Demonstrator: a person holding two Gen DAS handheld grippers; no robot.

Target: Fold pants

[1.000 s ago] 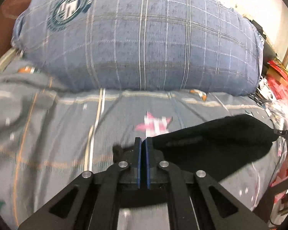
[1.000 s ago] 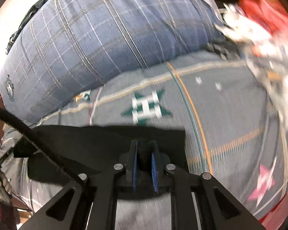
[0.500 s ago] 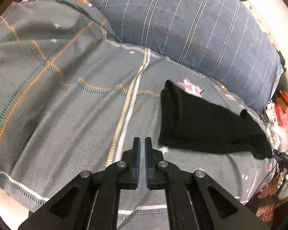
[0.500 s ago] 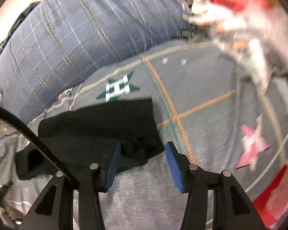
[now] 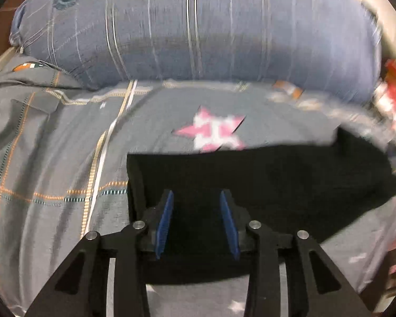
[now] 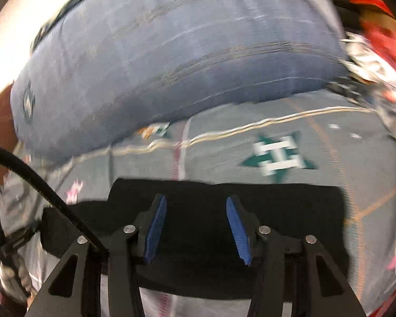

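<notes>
The black pants (image 5: 277, 179) lie folded in a flat rectangle on the grey patterned bedsheet (image 5: 52, 158). My left gripper (image 5: 196, 200) is open, with its blue pads spread over the pants' left end. In the right wrist view the pants (image 6: 290, 211) fill the lower middle, and my right gripper (image 6: 196, 207) is open over them with nothing between its pads. Both views are blurred by motion.
A large blue plaid pillow (image 5: 198, 26) lies behind the pants; it also shows in the right wrist view (image 6: 171, 66). Red and white clutter (image 5: 393, 100) sits past the bed's right edge. A black cable (image 6: 39, 182) crosses the right wrist view at left.
My left gripper was shut and away from the pants; now it is open and low over their left end. My right gripper, open half a second ago, has moved over the pants.
</notes>
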